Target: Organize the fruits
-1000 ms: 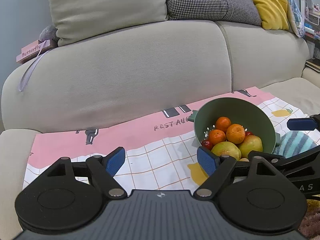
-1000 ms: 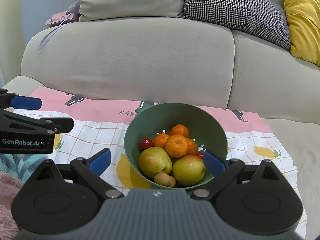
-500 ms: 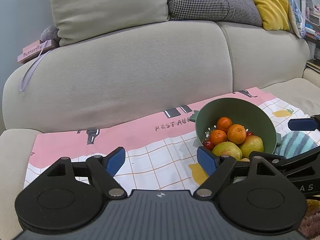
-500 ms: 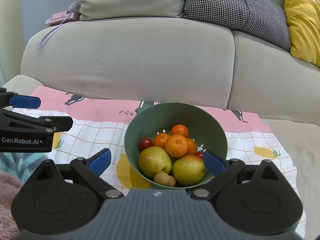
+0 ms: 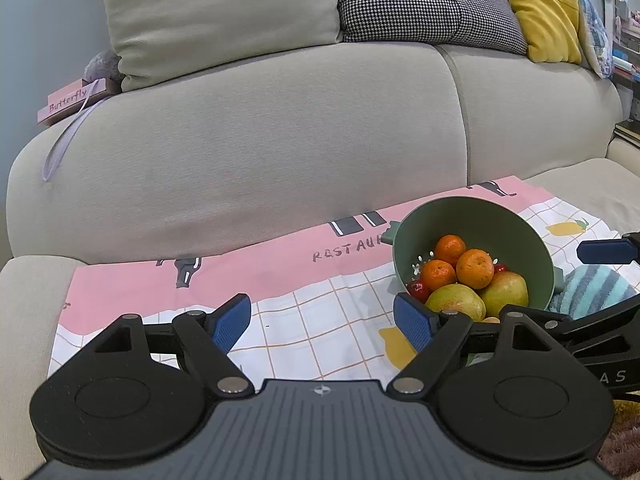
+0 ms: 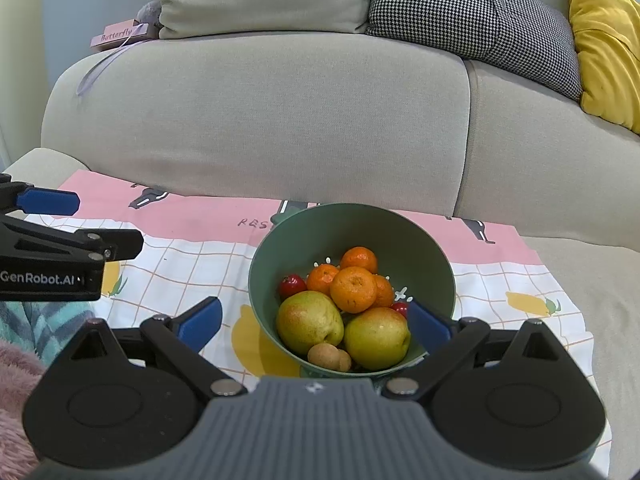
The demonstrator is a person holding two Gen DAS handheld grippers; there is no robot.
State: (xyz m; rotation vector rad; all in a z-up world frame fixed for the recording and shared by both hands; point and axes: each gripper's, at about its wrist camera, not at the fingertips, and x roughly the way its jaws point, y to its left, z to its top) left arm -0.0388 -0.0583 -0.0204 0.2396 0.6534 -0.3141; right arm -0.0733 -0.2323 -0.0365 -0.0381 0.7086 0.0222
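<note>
On the cloth (image 6: 168,276) sits the bowl (image 6: 436,248), fruit (image 6: 354,290) heaped inside. I hold my right tongs (image 6: 316,320) wide before it, framing the pile for a pick; my left tongs (image 5: 322,322), equally wide and empty, wait beside it.

Green bowl (image 6: 436,264); pink checked cloth (image 6: 188,256); perhaps brownish kiwi (image 6: 326,356).

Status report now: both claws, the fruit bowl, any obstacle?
Left claw open, empty, over the cloth. Right claw open, empty, at the green bowl. Fruit all in the bowl. Nothing in the way.
</note>
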